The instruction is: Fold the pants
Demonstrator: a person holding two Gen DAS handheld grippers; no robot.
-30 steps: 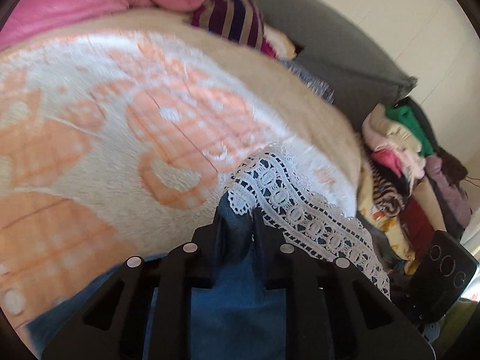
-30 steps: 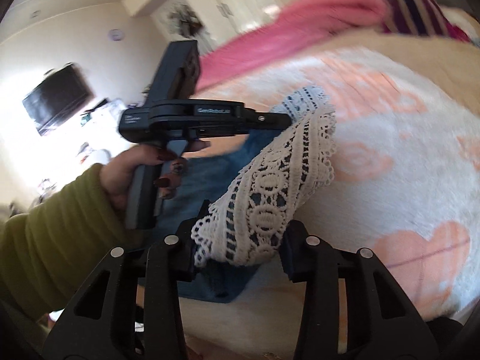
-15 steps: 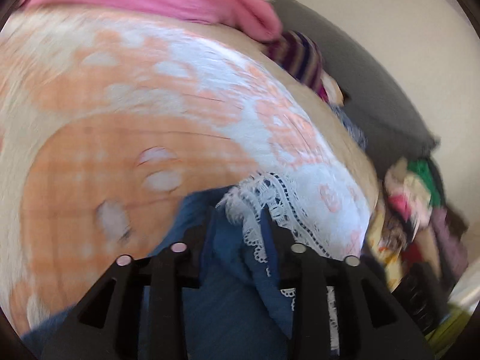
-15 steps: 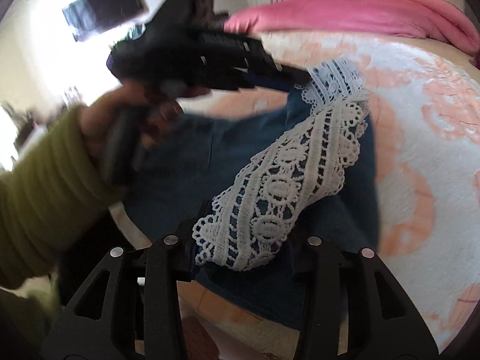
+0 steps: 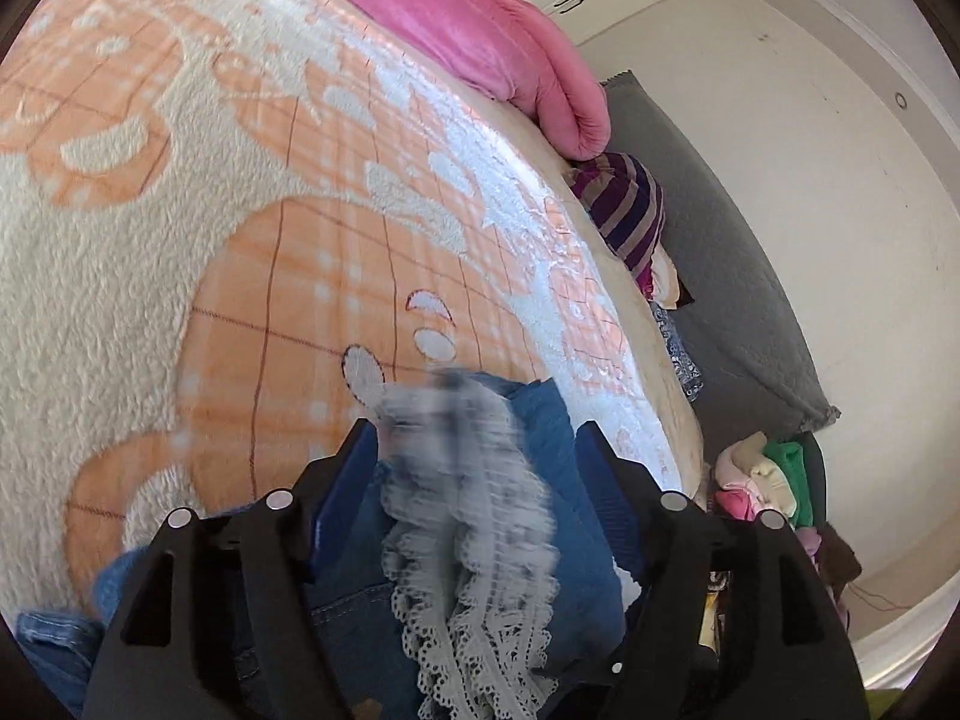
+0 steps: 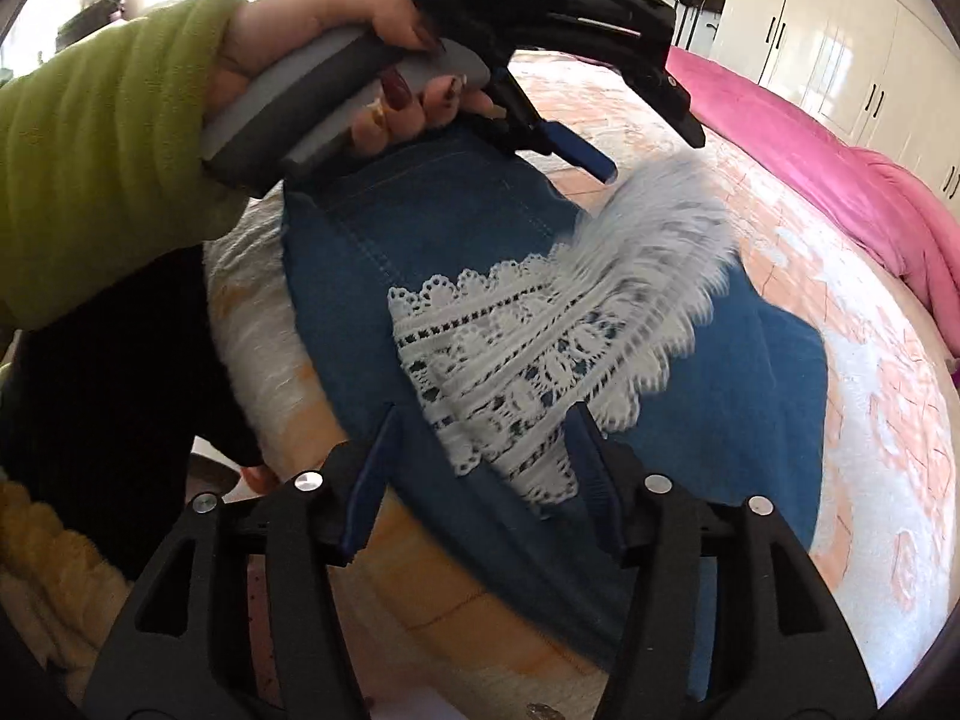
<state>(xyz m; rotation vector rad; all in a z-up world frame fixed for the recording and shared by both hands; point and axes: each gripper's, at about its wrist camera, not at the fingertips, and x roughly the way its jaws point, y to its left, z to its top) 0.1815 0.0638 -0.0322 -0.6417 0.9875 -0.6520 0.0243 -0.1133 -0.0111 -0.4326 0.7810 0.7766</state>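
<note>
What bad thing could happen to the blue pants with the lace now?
Both grippers' jaws are opening with the lace trim between them, and its tip looks blurred, so it may flop crooked on the pants. The lace could also snag on the right gripper or left gripper. The pants lie near the blanket's edge and might slide off.

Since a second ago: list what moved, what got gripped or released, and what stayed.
Both grippers carried the lace hem of the pants over onto the denim. The left gripper and right gripper were clamped on the hem then; now their jaws are opening and the lace, blurred, is dropping free between them. The blanket and pink quilt stayed put.
</note>
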